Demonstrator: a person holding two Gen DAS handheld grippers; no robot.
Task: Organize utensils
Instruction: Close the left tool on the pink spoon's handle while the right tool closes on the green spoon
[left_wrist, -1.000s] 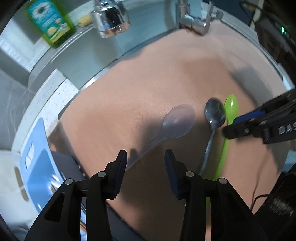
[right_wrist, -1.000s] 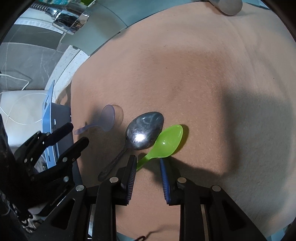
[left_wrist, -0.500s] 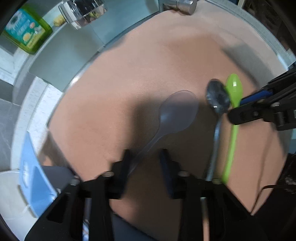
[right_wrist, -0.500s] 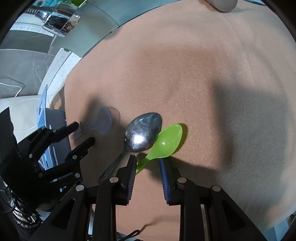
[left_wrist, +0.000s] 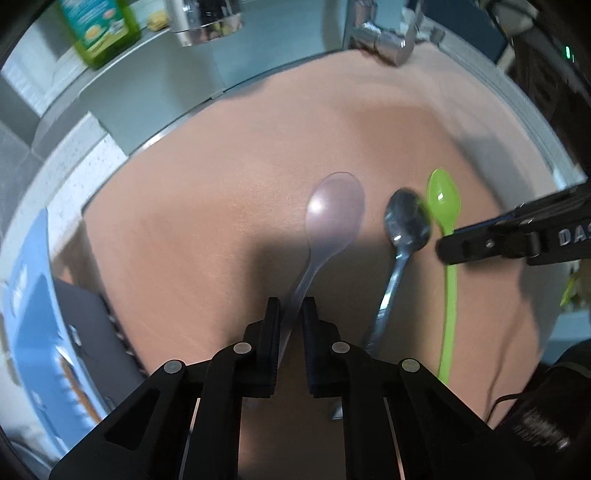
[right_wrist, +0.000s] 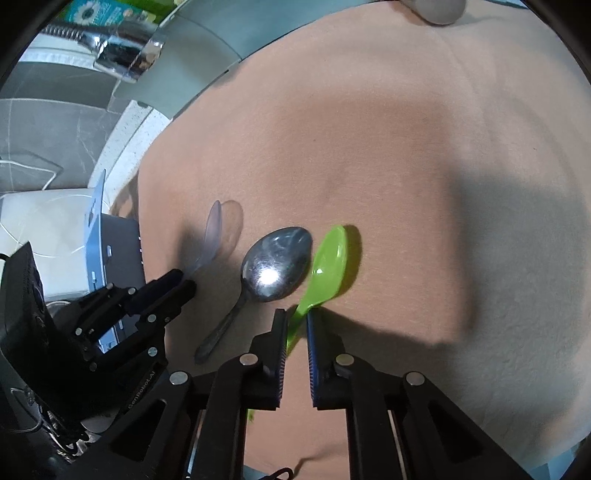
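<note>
green spoon (right_wrist: 328, 258), silver spoon (right_wrist: 275, 264), peach cloth (right_wrist: 406, 147)

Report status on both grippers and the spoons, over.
Left gripper shut on clear spoon handle. Right gripper shut on green spoon handle. Metal spoon loose on the mat between them, touching the green one. Nothing else blocking.

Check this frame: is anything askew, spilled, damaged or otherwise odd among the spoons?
Nothing spilled or damaged. One oddity: the clear spoon stands on edge above the brown cloth, clamped by the left gripper, while the metal spoon lies flat. The right gripper is clamped on the green spoon.
</note>
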